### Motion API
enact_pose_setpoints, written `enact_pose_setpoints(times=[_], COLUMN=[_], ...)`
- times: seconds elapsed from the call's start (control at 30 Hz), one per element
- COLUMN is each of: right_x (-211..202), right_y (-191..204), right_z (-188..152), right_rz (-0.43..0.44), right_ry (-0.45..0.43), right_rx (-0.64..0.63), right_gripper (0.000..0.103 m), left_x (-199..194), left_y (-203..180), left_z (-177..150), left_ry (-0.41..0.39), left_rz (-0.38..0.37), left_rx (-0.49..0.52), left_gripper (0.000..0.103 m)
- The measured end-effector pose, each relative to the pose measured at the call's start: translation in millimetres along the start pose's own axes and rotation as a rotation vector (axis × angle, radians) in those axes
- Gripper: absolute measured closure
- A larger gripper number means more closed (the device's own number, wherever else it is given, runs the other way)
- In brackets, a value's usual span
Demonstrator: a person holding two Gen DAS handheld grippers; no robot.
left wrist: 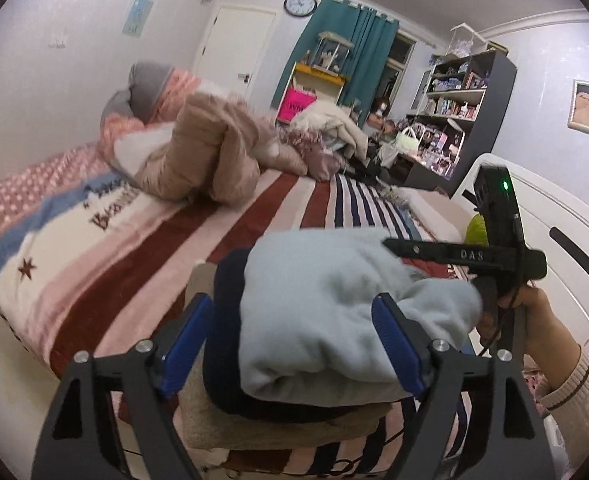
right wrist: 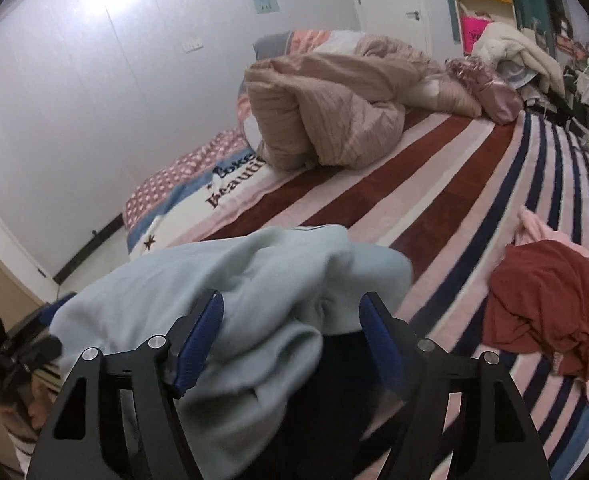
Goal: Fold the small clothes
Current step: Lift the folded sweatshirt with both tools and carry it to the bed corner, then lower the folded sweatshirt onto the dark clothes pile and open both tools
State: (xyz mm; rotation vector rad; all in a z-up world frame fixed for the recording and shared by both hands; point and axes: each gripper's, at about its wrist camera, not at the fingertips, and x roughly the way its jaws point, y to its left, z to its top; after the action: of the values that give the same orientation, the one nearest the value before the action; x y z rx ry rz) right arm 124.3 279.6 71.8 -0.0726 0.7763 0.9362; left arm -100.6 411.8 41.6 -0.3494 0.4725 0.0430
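A folded pale blue garment tops a small stack on the striped bed, above a dark navy piece and a beige piece. My left gripper is open, its blue pads on either side of the stack. My right gripper is open too, its pads astride the pale blue garment, with the navy piece beneath. The right gripper's body shows at the right of the stack in the left wrist view. A crumpled red garment lies on the bed to the right.
A striped blanket covers the bed. A bunched tan quilt and pillows lie at its far end, with more clothes beyond. A white footboard stands at the right, shelves behind.
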Motion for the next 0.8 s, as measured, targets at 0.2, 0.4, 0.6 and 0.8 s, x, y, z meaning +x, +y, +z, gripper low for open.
enact_pose_setpoints(times=[0.2, 0.4, 0.6, 0.8], right_x=[-57.2, -122.2, -203.7, -272.0], right_y=[-13.7, -27.5, -45.6, -64.5], right_z=[-32.3, -96.2, -173.7, -249.8], right_rz=[0.002, -0.127, -0.293, -0.522], right_ry=[-0.103, -0.133, -0.244, -0.366], right_rx=[0.021, 0.008, -0.052, -0.109], right_gripper=[0.016, 0.009, 0.000, 0.000], left_x=[-21.6, -22.3, -0.8, 30.8], left_y=[-39.7, -112.8, -191.8, -276.0], left_z=[-4.0, -29.5, -62.8, -98.1], left_ry=[-0.055, -0.103, -0.159, -0.233], left_rz=[0.044, 0.083, 0.098, 0.071], left_rx=[0.064, 0.175, 0.265, 0.285], left_gripper=[0.020, 0.019, 0.009, 0.001])
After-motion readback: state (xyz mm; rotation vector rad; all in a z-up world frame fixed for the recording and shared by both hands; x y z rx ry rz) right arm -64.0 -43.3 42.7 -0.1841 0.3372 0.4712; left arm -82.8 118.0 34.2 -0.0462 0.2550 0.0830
